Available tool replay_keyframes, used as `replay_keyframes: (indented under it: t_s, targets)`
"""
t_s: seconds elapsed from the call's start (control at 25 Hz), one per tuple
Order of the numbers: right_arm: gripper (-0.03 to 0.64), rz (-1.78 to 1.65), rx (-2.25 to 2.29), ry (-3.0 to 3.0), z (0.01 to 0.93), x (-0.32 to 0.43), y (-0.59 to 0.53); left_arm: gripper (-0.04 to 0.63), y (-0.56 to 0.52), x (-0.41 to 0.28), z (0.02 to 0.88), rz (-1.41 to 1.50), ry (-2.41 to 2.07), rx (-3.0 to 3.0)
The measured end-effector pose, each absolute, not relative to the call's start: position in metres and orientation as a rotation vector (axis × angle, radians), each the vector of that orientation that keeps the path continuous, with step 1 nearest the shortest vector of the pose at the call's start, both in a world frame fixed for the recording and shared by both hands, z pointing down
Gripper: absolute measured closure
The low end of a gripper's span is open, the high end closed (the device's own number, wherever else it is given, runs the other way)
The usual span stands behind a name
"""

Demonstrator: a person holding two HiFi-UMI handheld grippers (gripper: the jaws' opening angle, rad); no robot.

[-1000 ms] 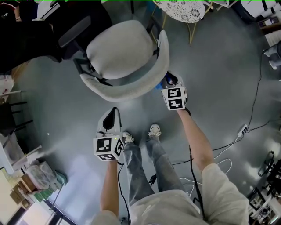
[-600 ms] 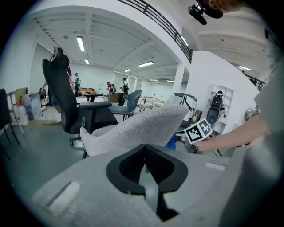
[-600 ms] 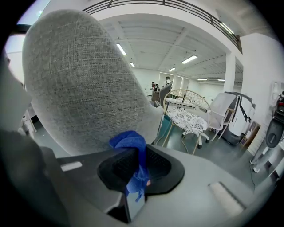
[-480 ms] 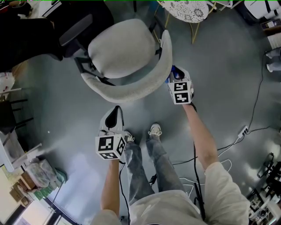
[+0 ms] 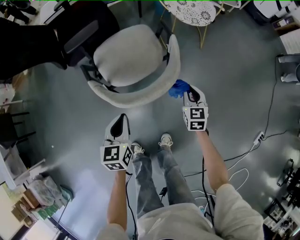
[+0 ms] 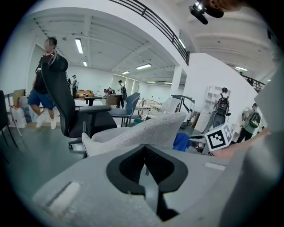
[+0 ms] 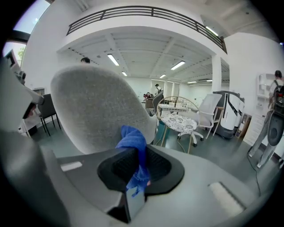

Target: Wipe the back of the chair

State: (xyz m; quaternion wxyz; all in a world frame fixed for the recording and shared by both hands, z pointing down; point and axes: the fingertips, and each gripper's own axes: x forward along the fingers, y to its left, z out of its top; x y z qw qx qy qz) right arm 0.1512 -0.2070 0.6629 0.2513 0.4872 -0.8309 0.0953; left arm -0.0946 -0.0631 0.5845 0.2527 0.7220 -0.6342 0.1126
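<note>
A light grey fabric chair [image 5: 129,61] stands before me, its curved back [image 5: 140,96] nearest my feet. In the right gripper view that back [image 7: 95,111] fills the left half. My right gripper [image 5: 191,96] is shut on a blue cloth [image 5: 178,88], which pokes out beside the back's right end; whether the cloth [image 7: 133,144] touches the chair I cannot tell. My left gripper [image 5: 119,125] hangs lower, short of the back and apart from it, jaws together with nothing between them. The left gripper view shows the chair back [image 6: 151,131] and the blue cloth [image 6: 181,142] beyond it.
A black office chair [image 5: 70,33] stands at the upper left, close to the grey one. A white patterned round table [image 5: 192,10] is behind it. Cables [image 5: 253,145] run over the grey floor at the right. My feet [image 5: 164,139] are just below the chair back.
My right gripper with the blue cloth slid along the right end of the chair back, first up and right, then back down slightly. The left gripper stayed put.
</note>
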Motion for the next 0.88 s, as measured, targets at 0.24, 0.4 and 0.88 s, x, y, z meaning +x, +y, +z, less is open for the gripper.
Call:
replay_keyframes:
  t_s: [0.24, 0.4, 0.88]
  targets:
    - [0.578, 0.264, 1.382, -2.308, 0.619, 0.155, -0.157, 0.591, -0.053, -0.104, 0.57, 0.29, -1.736, 1.976]
    - [0.578, 0.248, 1.398, -2.325, 0.592, 0.15, -0.131, 0.591, -0.046, -0.108, 0.559, 0.28, -1.744, 1.991]
    - [0.578, 0.232, 1.446, -2.363, 0.483, 0.141, -0.099, 0.591, -0.014, -0.133, 0.476, 0.223, -1.807, 1.997]
